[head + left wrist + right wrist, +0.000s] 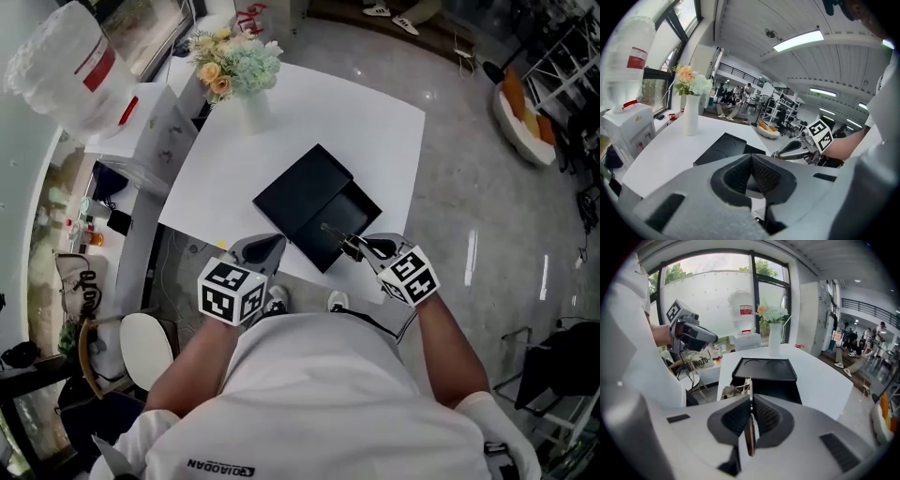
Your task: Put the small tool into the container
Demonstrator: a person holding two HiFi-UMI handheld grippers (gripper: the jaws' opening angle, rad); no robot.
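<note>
The right gripper [354, 248] [750, 401] is clamped on the small tool [336, 232] [749, 437], a thin flat strip that sticks out past the pads. Its tip is over the open half of the black container [352, 214] [774, 391], close to that half's near rim. The lid [302, 192] [765, 369] lies offset over the far half. The left gripper [267, 246] [751, 159] has its jaws together on nothing and hovers just off the table's near edge, beside the container's near corner. The white table [375, 122] is bare beyond and to the right of the container. A vase of flowers [246, 75] stands at the far left corner, well apart. A water dispenser [131, 122] stands left of the table, on a glossy grey floor [487, 187].
</note>
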